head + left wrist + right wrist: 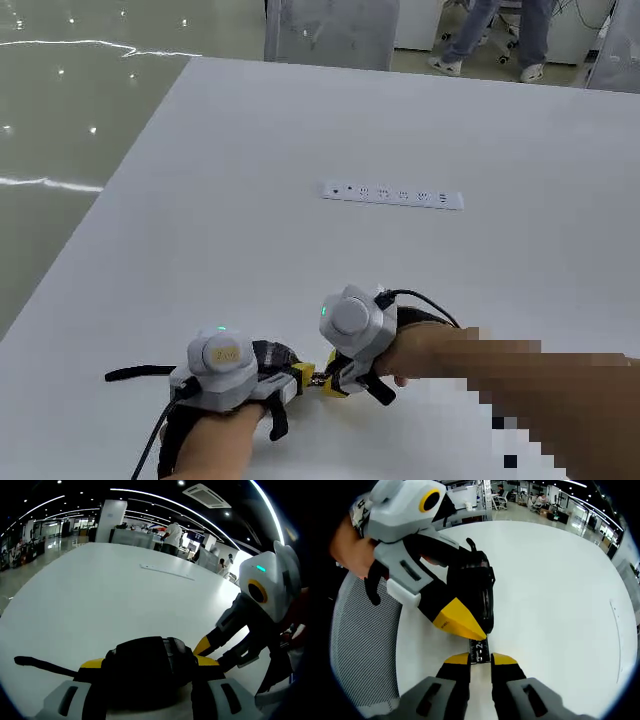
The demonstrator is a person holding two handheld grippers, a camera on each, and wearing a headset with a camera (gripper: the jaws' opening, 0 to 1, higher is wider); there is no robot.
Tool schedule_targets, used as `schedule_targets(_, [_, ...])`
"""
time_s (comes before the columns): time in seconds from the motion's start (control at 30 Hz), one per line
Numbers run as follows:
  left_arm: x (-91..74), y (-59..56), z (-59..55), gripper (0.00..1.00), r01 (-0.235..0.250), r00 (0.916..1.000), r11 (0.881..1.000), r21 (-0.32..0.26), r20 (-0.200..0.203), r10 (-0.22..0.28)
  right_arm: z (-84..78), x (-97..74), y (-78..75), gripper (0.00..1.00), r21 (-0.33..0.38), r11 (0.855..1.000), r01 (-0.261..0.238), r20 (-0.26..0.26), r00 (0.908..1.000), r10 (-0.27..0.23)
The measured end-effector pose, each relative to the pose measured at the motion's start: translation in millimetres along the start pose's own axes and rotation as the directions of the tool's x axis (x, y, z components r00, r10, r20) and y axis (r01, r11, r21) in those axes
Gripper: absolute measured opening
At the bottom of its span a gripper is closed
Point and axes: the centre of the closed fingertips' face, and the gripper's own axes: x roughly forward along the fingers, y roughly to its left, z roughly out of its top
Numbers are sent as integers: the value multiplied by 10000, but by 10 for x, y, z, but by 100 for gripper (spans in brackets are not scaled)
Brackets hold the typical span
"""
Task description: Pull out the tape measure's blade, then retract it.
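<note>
The right gripper (480, 658) is pinching the short exposed blade (479, 648) between its yellow-tipped jaws, while the left gripper (456, 618), reaching in from the left, is clamping the black tape measure (475, 587) over the white table (555, 595).

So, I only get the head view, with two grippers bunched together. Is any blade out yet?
Observer: Yes. The right gripper view shows a short stretch of blade, printed with a 2, coming out of the tape measure.
Visitor: Who's holding what?
Observer: The right gripper has its jaws pinched on the blade's end. The left gripper clamps the tape measure's body between its yellow-tipped jaws.
</note>
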Motion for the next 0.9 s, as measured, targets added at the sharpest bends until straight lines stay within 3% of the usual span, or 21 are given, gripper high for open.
schedule_targets(0.8, [1, -1, -1, 66, 80, 10000, 10000, -22, -2, -80, 163, 100, 23, 14, -77, 9999, -123, 361, 9993, 126])
schedule_targets(0.9, [-21, -41, -4, 66, 285, 9995, 9974, 668, 95, -292, 136, 142, 65, 14, -270, 9994, -196, 263, 9994, 203])
